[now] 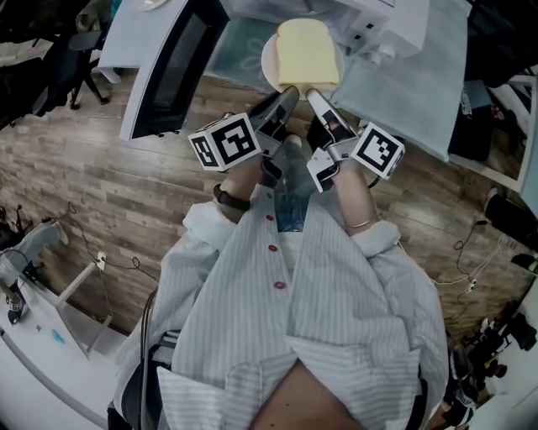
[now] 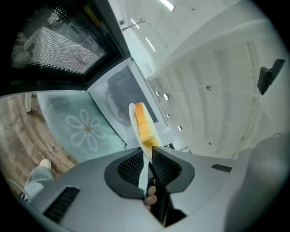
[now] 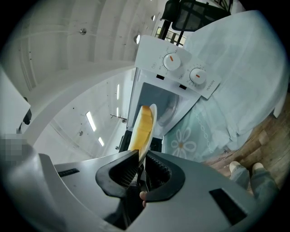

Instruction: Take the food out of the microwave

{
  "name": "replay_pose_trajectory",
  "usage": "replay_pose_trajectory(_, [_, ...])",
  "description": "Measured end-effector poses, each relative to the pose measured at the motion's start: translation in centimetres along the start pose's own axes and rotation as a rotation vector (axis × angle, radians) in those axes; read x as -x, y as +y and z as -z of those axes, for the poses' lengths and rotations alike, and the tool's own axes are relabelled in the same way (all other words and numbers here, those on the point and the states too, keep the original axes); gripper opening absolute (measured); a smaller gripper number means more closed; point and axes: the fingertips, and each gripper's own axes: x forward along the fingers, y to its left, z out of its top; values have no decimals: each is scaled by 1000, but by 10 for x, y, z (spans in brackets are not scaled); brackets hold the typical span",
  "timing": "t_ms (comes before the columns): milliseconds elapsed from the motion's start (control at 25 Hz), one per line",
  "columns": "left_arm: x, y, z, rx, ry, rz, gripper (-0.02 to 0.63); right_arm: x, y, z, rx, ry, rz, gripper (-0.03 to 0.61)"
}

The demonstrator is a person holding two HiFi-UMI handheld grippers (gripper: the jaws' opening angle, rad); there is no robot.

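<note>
A white plate (image 1: 271, 64) carries a pale yellow slice of food (image 1: 308, 52) and hangs in front of the white microwave (image 1: 370, 18). My left gripper (image 1: 287, 91) is shut on the plate's near rim on the left. My right gripper (image 1: 316, 94) is shut on the same rim on the right. In the left gripper view the plate (image 2: 134, 124) and food (image 2: 145, 128) stand on edge between the pads of the left gripper (image 2: 148, 156), with the empty oven cavity (image 2: 118, 96) behind. In the right gripper view the right gripper (image 3: 141, 158) pinches the plate (image 3: 152, 117) under the food (image 3: 141, 129).
The microwave door (image 1: 172, 63) hangs open to the left. Its panel with two knobs (image 3: 181, 68) is on the right of the cavity. A light green flower-print cloth (image 2: 86, 129) covers the table. Wooden floor (image 1: 109, 185), cables and a white stand (image 1: 59, 294) lie below.
</note>
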Motion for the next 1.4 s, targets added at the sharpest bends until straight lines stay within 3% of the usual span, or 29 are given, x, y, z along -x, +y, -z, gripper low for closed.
replay_pose_trajectory(480, [-6, -39, -6, -42, 32, 65, 65, 20, 31, -22, 23, -76, -58, 63])
replay_pose_trajectory(1400, [4, -40, -26, -37, 61, 112, 61, 5, 51, -18, 14, -132, -76, 63])
